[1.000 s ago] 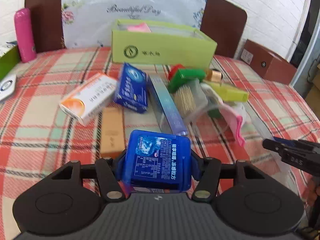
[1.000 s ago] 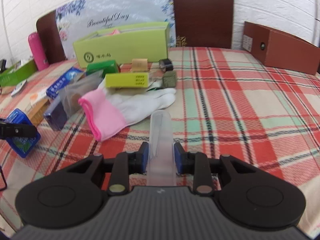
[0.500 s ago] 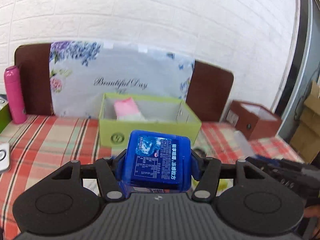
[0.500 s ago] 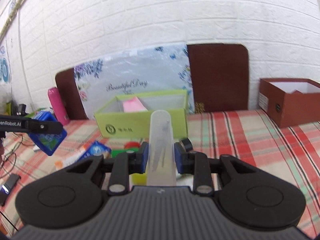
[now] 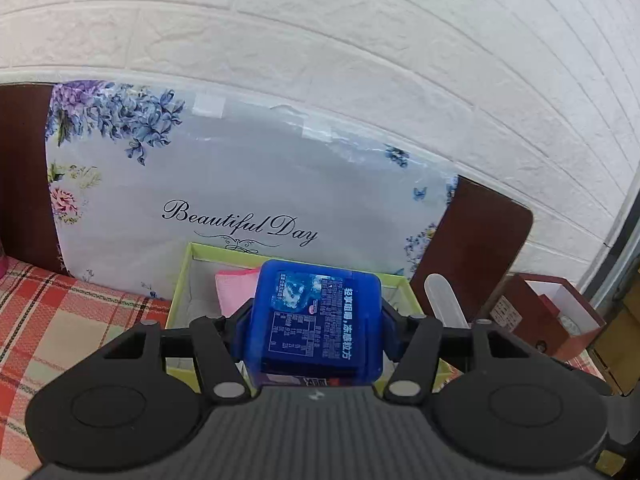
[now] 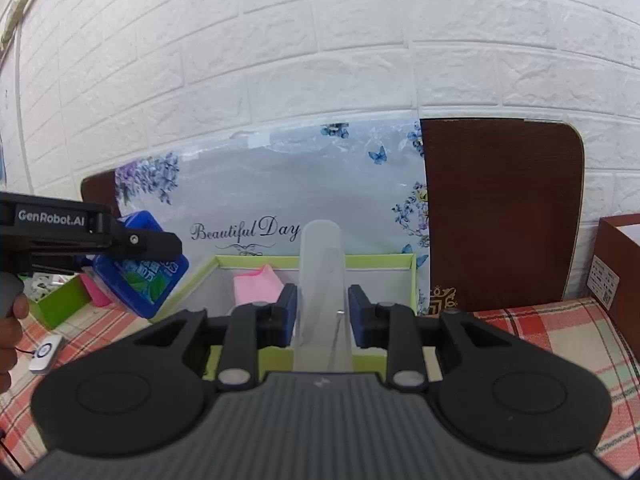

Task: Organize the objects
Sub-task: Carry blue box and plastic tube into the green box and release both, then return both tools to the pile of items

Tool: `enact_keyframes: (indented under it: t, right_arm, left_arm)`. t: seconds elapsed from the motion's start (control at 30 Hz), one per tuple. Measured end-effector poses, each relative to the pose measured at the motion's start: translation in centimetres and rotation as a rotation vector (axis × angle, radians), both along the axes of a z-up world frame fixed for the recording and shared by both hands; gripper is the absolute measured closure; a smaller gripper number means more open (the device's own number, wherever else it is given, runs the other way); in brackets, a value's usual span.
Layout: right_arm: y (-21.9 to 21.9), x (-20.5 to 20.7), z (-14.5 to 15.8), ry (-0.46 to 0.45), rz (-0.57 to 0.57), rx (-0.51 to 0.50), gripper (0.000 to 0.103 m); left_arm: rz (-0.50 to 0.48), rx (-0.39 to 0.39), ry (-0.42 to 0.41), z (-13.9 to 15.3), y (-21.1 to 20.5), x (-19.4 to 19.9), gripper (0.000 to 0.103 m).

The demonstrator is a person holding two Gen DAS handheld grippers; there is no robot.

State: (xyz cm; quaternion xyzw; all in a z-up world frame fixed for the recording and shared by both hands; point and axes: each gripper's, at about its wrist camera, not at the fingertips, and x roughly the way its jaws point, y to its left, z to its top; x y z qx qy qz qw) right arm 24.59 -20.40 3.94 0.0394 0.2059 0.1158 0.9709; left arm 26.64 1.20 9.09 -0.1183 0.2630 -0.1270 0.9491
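My left gripper (image 5: pixel 314 320) is shut on a blue plastic gum box (image 5: pixel 316 320) with a printed label, held up in front of the open lime-green box (image 5: pixel 180 280). My right gripper (image 6: pixel 322 312) is shut on a translucent plastic case (image 6: pixel 321 280) that stands up between its blue pads. That case (image 5: pixel 442 300) shows at the right of the left wrist view. The lime-green box (image 6: pixel 200 270) holds a pink folded item (image 6: pixel 258 286). In the right wrist view the left gripper (image 6: pixel 132 246) with the gum box (image 6: pixel 142 276) hangs at the left.
A floral "Beautiful Day" board (image 5: pixel 240 184) leans on the white brick wall behind the green box. Dark brown chair backs (image 6: pixel 500 208) flank it. A brown cardboard box (image 5: pixel 540 312) stands at the right. A plaid cloth (image 6: pixel 560 328) covers the table. A small white device (image 6: pixel 46 352) lies at left.
Both grippers have risen and moved toward the green box with their loads. The clutter on the cloth has dropped out of view; the wall and board now fill the frames.
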Motion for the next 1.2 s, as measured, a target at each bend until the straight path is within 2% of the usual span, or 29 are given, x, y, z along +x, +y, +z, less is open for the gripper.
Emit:
enact_keyframes:
  t: [0.23, 0.37, 0.43, 0.47, 0.5, 0.63, 0.67, 0.7, 0.87, 0.97, 1.2]
  right_arm:
    - [0.7, 7.1, -3.3, 0.078, -0.020, -0.050, 0.076]
    - [1.2, 9.4, -5.0, 0.125, -0.007, -0.069, 0.076]
    - [1.4, 9.8, -5.7, 0.139, 0.010, -0.090, 0.064]
    - [1.4, 9.7, -5.9, 0.131, 0.005, -0.098, 0.043]
    - [1.2, 9.5, -5.8, 0.109, 0.004, -0.097, 0.032]
    - [-0.3, 7.6, -3.8, 0.032, -0.022, -0.040, 0.014]
    - [-0.8, 6.9, -3.0, 0.009, -0.037, -0.013, 0.004]
    - [-1.4, 6.2, -2.2, -0.017, -0.057, 0.016, 0.000]
    - [-3.1, 2.3, 0.4, -0.045, -0.080, 0.097, 0.000]
    - [-3.4, -0.4, 1.3, -0.039, -0.075, 0.107, 0.000]
    - [-3.3, -7.2, 0.6, -0.003, -0.038, 0.119, 0.000]
  left_arm:
    - [0.018, 0.024, 0.063, -3.2, -0.2, 6.0, 0.041]
    - [0.010, 0.039, 0.062, -4.9, -0.4, 7.4, 0.040]
    - [0.028, 0.048, 0.044, -5.4, -0.4, 7.4, 0.017]
    - [0.037, 0.055, 0.038, -5.4, -0.3, 7.3, 0.016]
    - [0.040, 0.060, 0.030, -5.4, -0.2, 7.1, 0.016]
    - [0.059, 0.031, 0.034, -4.4, 0.3, 5.9, 0.016]
    - [0.063, 0.022, 0.027, -3.9, 0.3, 5.3, 0.016]
    - [0.070, 0.017, 0.019, -3.4, 0.4, 4.7, 0.016]
    - [0.086, 0.020, 0.009, -1.5, 0.3, 1.0, 0.016]
    - [0.097, 0.056, 0.028, -0.9, 0.0, -1.5, 0.016]
    - [0.080, 0.151, 0.020, -1.9, -0.5, -8.7, 0.016]
